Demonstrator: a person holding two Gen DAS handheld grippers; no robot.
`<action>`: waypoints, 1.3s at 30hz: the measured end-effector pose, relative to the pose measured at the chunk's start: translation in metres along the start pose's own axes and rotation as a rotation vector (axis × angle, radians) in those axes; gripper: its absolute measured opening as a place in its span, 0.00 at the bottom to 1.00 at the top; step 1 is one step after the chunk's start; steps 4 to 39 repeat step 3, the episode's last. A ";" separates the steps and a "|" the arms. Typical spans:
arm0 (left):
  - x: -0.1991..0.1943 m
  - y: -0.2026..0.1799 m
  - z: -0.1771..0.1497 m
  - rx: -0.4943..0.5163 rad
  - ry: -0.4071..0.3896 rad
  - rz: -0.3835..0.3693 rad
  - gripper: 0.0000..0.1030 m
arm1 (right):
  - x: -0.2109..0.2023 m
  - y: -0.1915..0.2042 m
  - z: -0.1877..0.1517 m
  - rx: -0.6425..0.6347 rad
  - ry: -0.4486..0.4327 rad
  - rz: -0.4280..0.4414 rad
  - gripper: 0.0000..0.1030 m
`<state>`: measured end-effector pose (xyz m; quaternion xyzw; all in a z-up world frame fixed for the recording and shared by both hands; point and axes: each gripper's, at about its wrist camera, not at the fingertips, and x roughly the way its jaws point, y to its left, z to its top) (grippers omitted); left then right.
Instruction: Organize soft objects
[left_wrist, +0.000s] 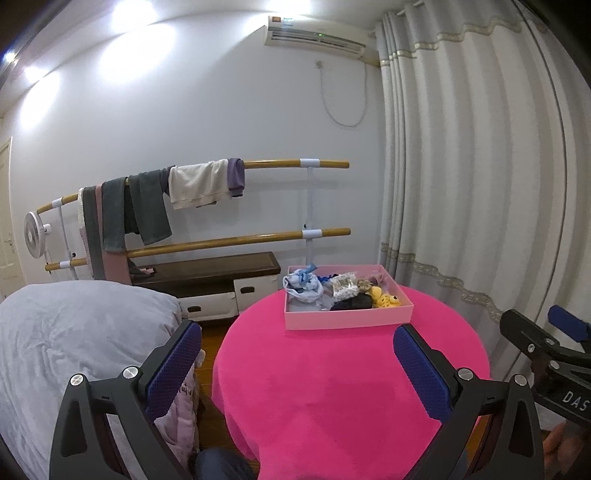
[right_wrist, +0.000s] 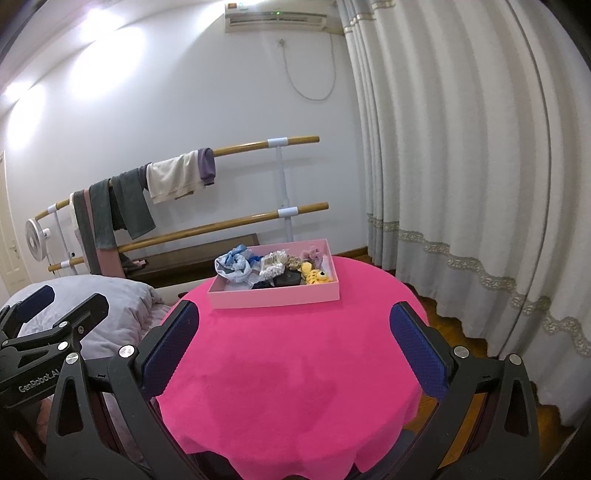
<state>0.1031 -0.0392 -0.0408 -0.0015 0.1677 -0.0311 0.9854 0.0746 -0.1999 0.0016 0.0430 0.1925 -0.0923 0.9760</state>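
A pink box (left_wrist: 347, 318) (right_wrist: 273, 297) sits at the far side of a round table with a bright pink cloth (left_wrist: 332, 387) (right_wrist: 295, 362). It holds several soft items: a blue-white cloth bundle (left_wrist: 303, 284) (right_wrist: 233, 265), a beige lacy item (left_wrist: 343, 286) (right_wrist: 272, 264), a dark cloth (left_wrist: 352, 303) (right_wrist: 286, 281) and a yellow plush toy (left_wrist: 384, 297) (right_wrist: 314, 276). My left gripper (left_wrist: 295, 354) is open and empty, held above the table's near side. My right gripper (right_wrist: 293, 332) is open and empty, likewise short of the box.
A grey bed (left_wrist: 74, 332) (right_wrist: 103, 306) lies left of the table. A two-bar wooden rail (left_wrist: 236, 240) (right_wrist: 221, 225) with hung towels stands by the back wall, above a low dark bench (left_wrist: 207, 273). White curtains (left_wrist: 480, 184) (right_wrist: 461, 166) hang right. A fan (left_wrist: 35, 230) stands far left.
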 end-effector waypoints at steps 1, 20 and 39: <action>-0.001 0.001 0.000 -0.003 -0.004 -0.002 1.00 | 0.001 0.000 0.001 0.000 0.001 0.000 1.00; -0.001 0.002 0.000 -0.004 -0.005 -0.003 1.00 | 0.001 -0.001 0.000 0.000 0.004 -0.001 1.00; -0.001 0.002 0.000 -0.004 -0.005 -0.003 1.00 | 0.001 -0.001 0.000 0.000 0.004 -0.001 1.00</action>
